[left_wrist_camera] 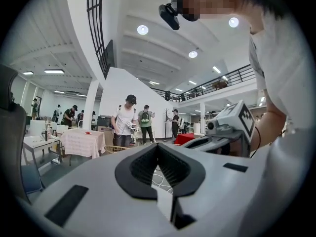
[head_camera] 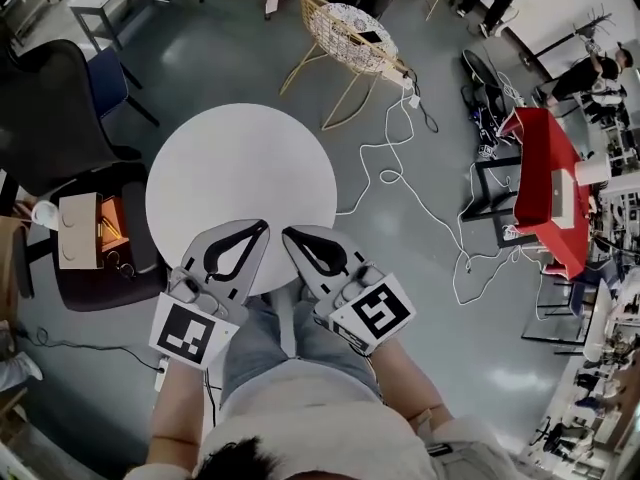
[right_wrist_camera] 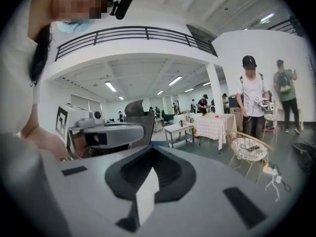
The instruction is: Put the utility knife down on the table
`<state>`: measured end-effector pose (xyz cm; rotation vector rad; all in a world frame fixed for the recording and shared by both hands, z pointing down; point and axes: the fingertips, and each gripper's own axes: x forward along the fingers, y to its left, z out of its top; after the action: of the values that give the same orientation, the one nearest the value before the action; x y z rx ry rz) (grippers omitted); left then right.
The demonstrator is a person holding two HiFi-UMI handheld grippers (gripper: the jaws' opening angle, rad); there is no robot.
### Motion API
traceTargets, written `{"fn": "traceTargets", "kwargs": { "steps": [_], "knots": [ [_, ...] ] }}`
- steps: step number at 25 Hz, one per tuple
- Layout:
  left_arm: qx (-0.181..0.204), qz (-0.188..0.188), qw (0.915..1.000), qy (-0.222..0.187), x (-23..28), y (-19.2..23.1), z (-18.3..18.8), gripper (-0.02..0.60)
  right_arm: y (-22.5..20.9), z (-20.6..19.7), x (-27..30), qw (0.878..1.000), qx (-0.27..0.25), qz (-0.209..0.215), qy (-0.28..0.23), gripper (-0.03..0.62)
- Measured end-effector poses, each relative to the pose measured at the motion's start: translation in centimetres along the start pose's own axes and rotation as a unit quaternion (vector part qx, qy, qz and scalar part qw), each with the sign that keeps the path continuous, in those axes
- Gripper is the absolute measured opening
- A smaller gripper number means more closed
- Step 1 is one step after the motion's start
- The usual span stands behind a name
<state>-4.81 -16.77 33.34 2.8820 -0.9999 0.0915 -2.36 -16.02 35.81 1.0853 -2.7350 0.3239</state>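
Note:
No utility knife shows in any view. The round white table [head_camera: 240,168] is bare. My left gripper [head_camera: 262,225] lies over the table's near edge, jaws shut tip to tip with nothing between them. My right gripper [head_camera: 288,233] sits just beside it, also shut on nothing. In the left gripper view the shut left gripper [left_wrist_camera: 158,147] points level across the room, with the right gripper [left_wrist_camera: 232,127] alongside. The right gripper view has the shut right gripper [right_wrist_camera: 150,149] and the left gripper [right_wrist_camera: 98,127] at its left.
A black office chair [head_camera: 50,108] and a dark stool with a cardboard box [head_camera: 78,230] stand left of the table. A wire chair [head_camera: 350,38] is beyond it, white cables [head_camera: 400,168] trail on the floor, a red table [head_camera: 548,183] is right. People stand far off.

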Motion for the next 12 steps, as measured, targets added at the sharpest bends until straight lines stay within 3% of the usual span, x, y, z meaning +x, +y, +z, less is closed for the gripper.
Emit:
{"fn": "traceTargets", "kwargs": {
  "steps": [12],
  "knots": [
    [0.008, 0.01, 0.9996, -0.025, 1.5, -5.9, 2.9, 0.009, 0.7, 5.3, -6.9, 0.996, -0.031, 0.028, -0.079, 0.008]
  ]
}}
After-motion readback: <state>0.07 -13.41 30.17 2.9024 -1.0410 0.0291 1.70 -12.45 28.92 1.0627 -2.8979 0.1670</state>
